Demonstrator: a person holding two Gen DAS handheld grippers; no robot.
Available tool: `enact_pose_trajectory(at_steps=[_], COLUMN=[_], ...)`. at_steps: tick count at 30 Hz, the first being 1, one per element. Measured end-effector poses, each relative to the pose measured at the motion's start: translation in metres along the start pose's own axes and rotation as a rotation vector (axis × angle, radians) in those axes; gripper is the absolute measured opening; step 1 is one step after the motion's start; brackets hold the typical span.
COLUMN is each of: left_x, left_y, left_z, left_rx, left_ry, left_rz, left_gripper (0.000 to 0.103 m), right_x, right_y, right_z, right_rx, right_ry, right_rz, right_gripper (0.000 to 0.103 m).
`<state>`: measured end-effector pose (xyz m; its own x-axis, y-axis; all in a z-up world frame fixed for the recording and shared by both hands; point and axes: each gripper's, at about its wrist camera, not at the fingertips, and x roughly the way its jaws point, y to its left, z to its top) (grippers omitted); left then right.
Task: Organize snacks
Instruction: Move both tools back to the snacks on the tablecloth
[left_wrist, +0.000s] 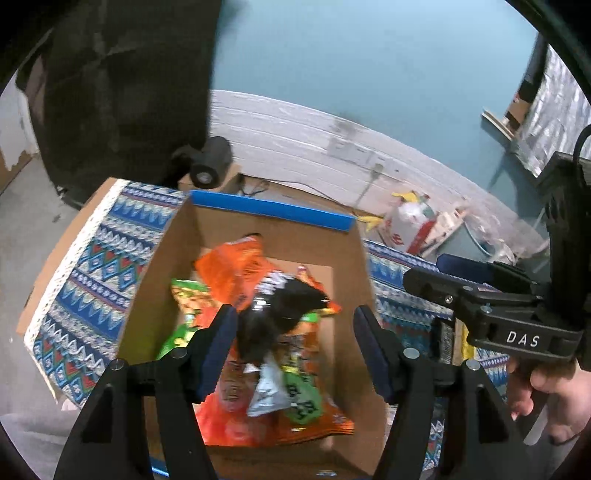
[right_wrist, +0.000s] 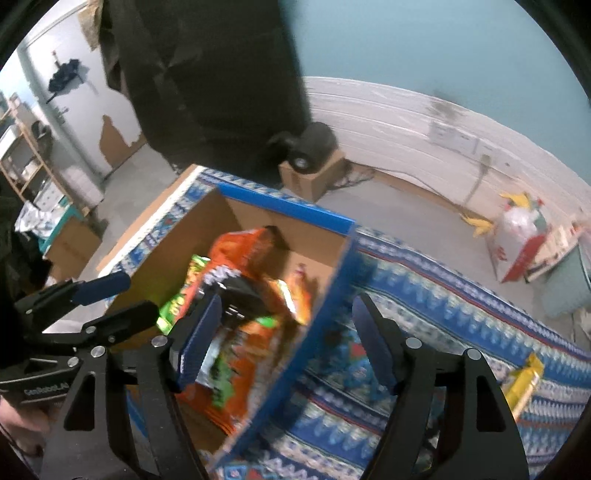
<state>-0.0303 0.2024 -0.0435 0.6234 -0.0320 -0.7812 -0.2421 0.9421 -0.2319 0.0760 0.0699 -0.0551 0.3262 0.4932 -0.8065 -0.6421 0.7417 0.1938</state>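
Item: open brown cardboard box with blue rim (left_wrist: 269, 210), standing on the blue patterned cloth (left_wrist: 85, 280); contents, a heap of orange, green and black foil snack bags (left_wrist: 258, 314). My left gripper (left_wrist: 293, 341) hangs over the heap, jaws spread, nothing pinched. My right gripper (right_wrist: 284, 332) straddles the box's near wall, jaws spread and empty. Step, I judge: between deposits. Next: fetch the yellow wrapped snack bar (right_wrist: 526, 376) lying loose on the cloth, well apart from the box. Bag labels blurred; box floor mostly hidden.
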Motion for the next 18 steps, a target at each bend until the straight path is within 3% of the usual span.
enact_pose_trajectory(at_steps=[18], left_x=[0.031], left_y=[-0.103], left_z=[-0.014], left_rx=[0.179], left_ry=[0.094], left_rz=[-0.070], left_gripper=[0.067], right_x=[-0.054], right_y=[-0.118], right_z=[-0.059], right_rx=[0.173], right_ry=[0.013], right_rz=[-0.119], right_gripper=[0.074])
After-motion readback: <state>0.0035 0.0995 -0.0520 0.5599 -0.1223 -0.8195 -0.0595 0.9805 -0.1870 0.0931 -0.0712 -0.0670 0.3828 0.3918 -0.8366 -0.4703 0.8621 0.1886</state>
